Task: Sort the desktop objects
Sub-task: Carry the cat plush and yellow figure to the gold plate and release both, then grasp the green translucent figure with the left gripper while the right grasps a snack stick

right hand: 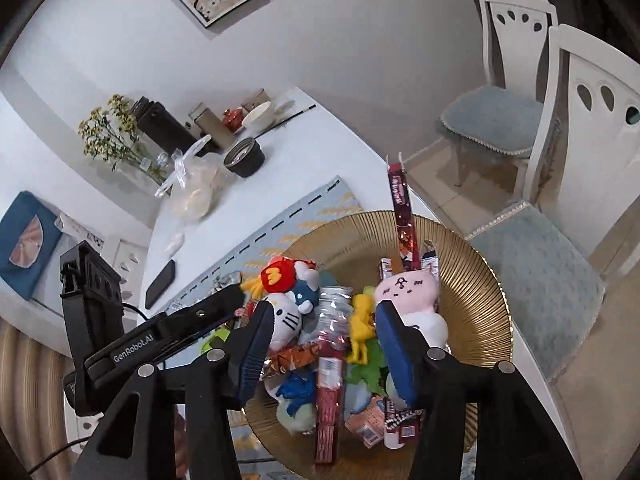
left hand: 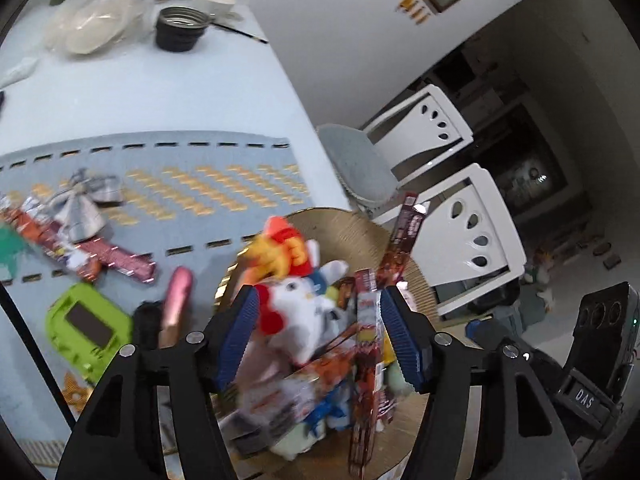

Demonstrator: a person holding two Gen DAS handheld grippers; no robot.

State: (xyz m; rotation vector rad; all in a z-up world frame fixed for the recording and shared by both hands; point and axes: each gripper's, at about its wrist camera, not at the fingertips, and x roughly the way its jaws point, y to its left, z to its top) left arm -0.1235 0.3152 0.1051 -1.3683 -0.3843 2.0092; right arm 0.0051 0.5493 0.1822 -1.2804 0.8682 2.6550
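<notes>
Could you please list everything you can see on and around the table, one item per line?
Gold plate: one, table edge, piled with toys and snacks.
White cat plush: one, in plate.
Pink plush: one, in plate.
Yellow figure: one, in plate.
Green handheld game: one, on mat.
Pink tube: one, on mat.
Black tin: one, far end of table.
White chairs: two, beside table.
Left gripper: open, over plate.
Right gripper: open, over plate.

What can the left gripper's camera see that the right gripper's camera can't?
Only the left wrist view shows the green toy, the pink tube and the silver bow on the placemat. Only the right wrist view shows the flowers, the black phone and the pink bunny. Both show the gold plate, the white cat plush and the black jar.
</notes>
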